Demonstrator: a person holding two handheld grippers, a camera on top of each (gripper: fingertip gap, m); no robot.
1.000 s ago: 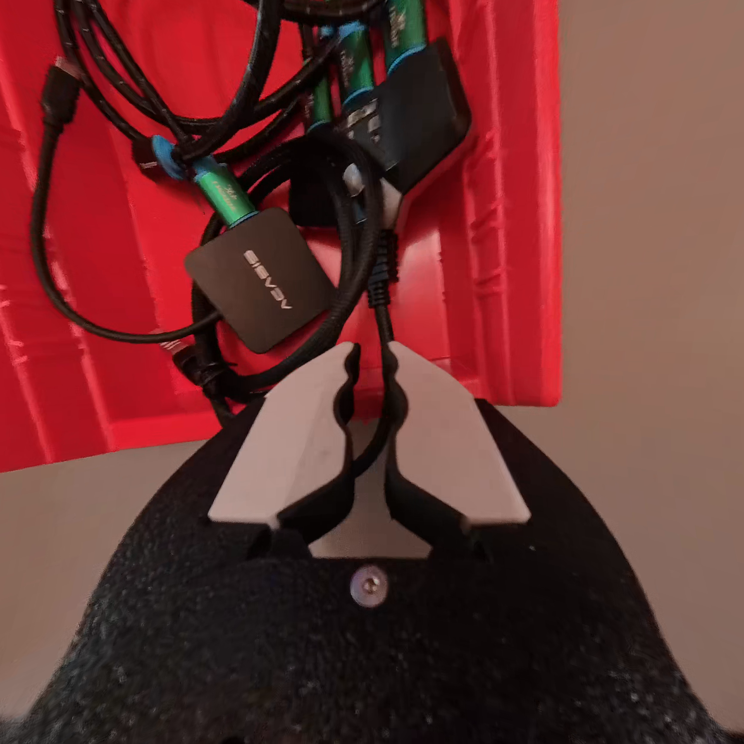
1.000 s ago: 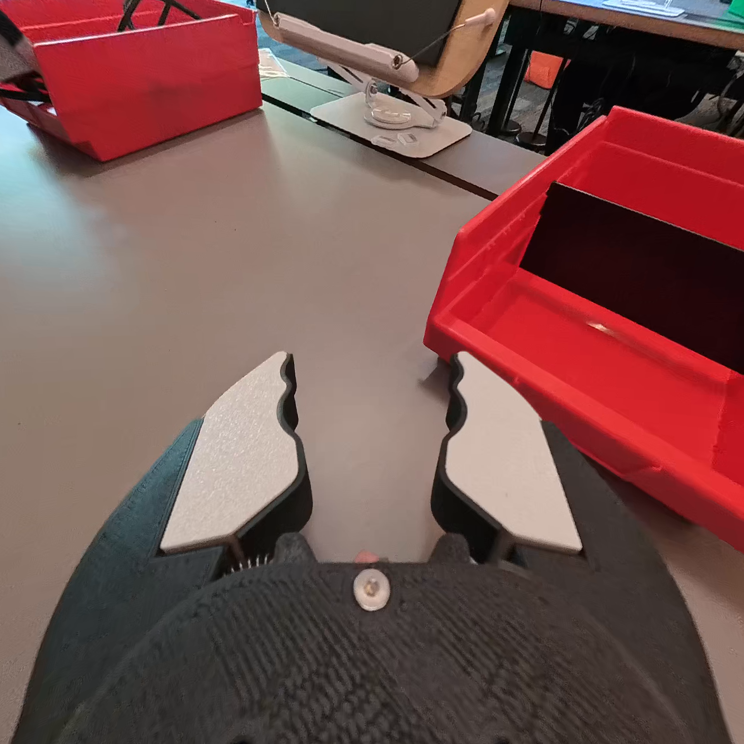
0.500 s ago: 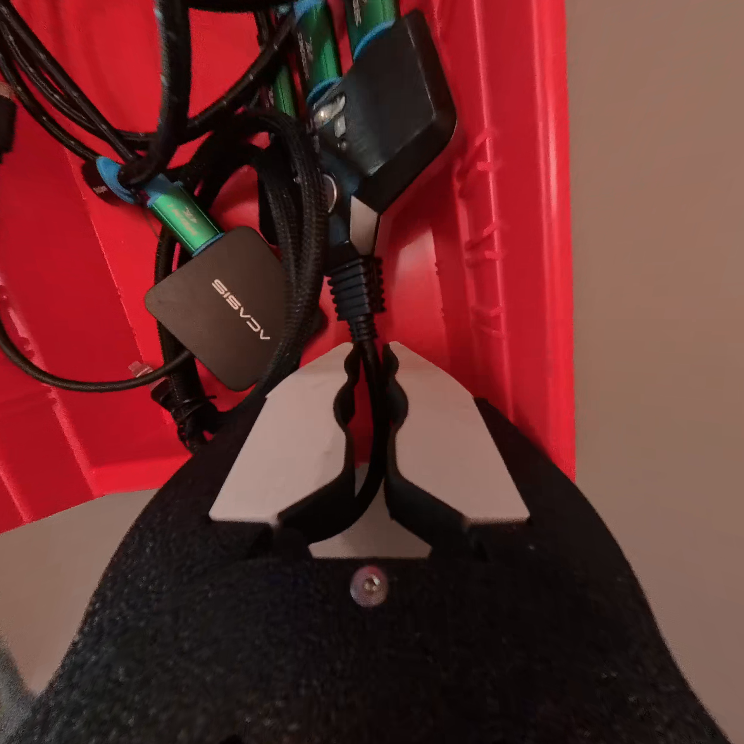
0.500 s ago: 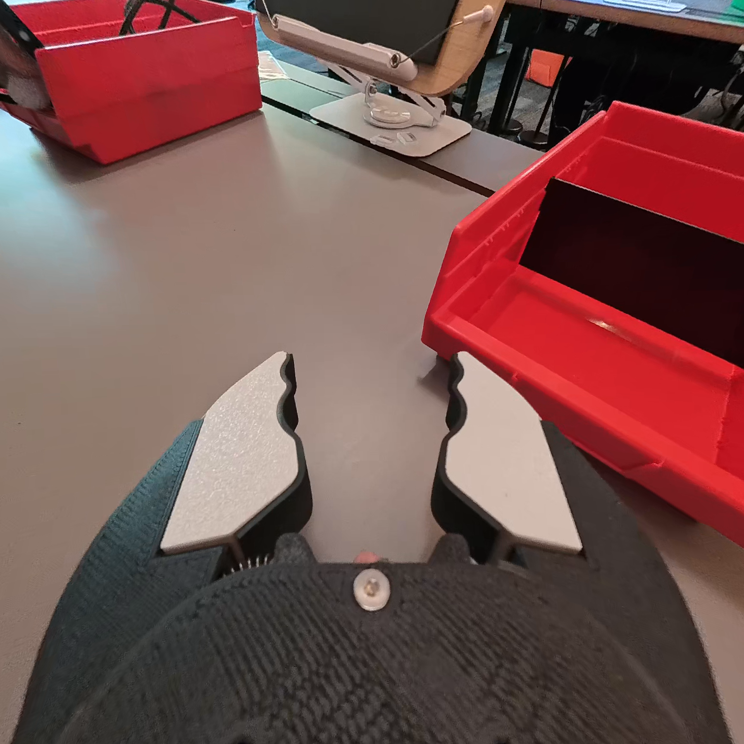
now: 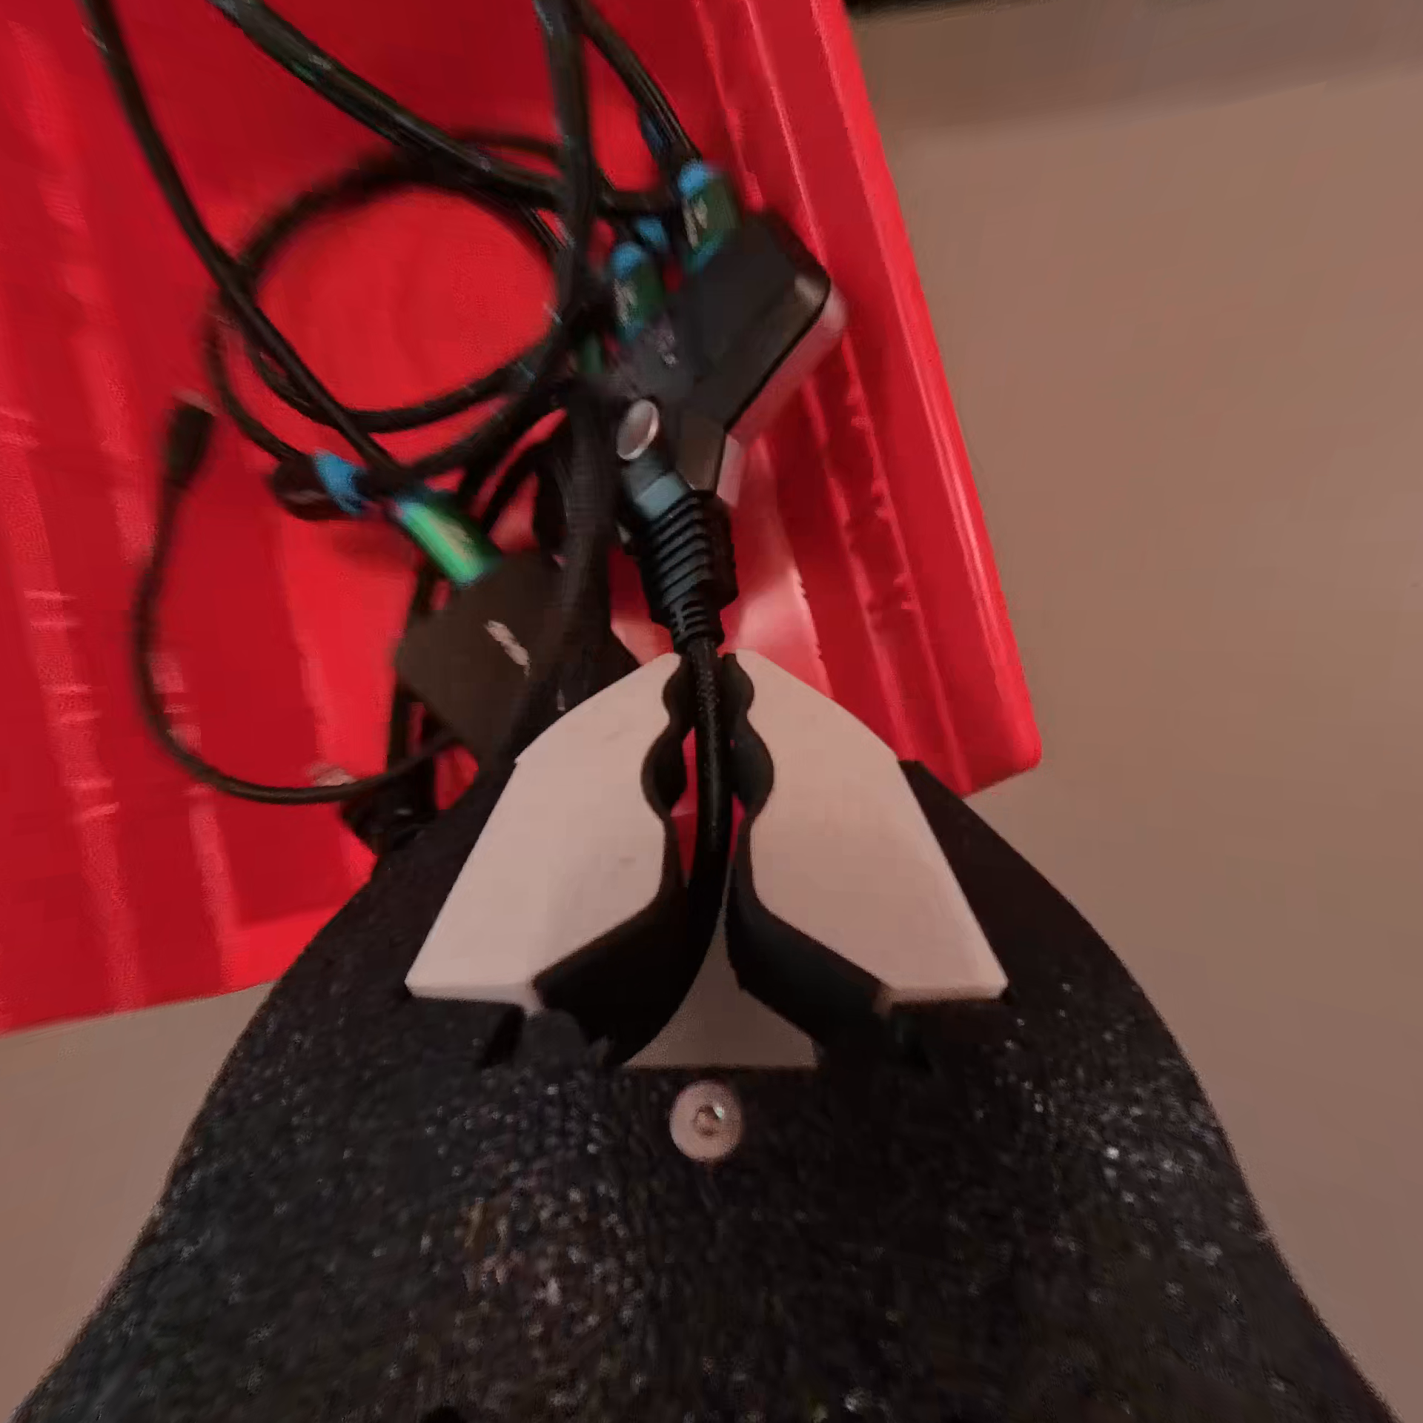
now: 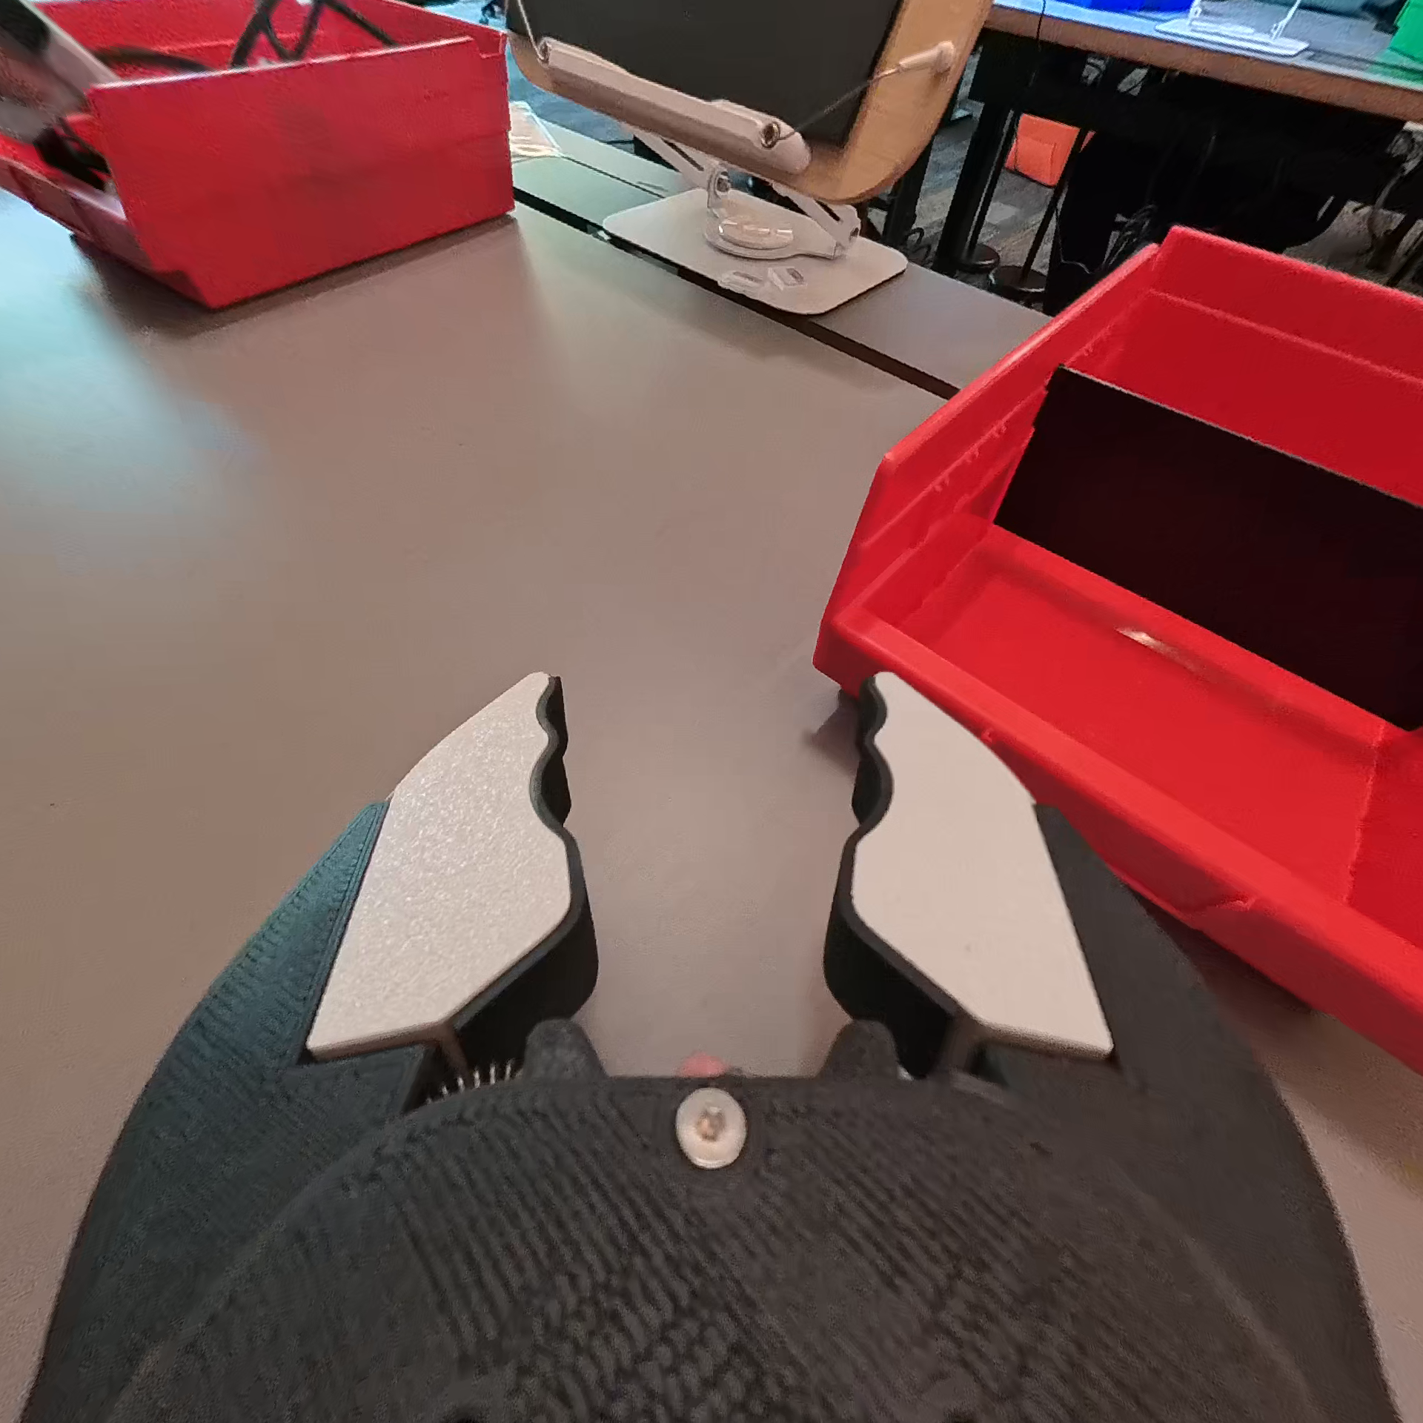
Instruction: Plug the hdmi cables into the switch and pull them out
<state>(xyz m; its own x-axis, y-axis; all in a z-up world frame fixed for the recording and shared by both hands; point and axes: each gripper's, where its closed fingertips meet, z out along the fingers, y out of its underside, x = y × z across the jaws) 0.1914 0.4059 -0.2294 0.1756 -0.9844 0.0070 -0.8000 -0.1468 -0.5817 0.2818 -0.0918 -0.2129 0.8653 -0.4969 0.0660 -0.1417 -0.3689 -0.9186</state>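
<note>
In the left wrist view my left gripper (image 5: pixel 710 678) is shut on a black braided HDMI cable (image 5: pixel 712 770) just behind its ribbed strain relief (image 5: pixel 685 554). That cable runs to a black switch (image 5: pixel 743 323) lying against the right wall of a red bin (image 5: pixel 870 385), with green-and-blue plugs (image 5: pixel 708 208) in its far side. A second black switch (image 5: pixel 470 654) with a green plug (image 5: pixel 450 539) lies lower left in the tangle of cables. The view is blurred. My right gripper (image 6: pixel 712 693) is open and empty over the table.
In the right wrist view the red bin with cables (image 6: pixel 300 154) stands far left and a second red bin (image 6: pixel 1155 678) with a black divider (image 6: pixel 1232 539) is close on the right. A tablet stand (image 6: pixel 755 246) is at the back. The grey table (image 6: pixel 462 500) lies between.
The left gripper, still shut on the cable, has pulled back and tilted; the switch and cable tangle now sit farther off and shifted. The right gripper has barely moved.
</note>
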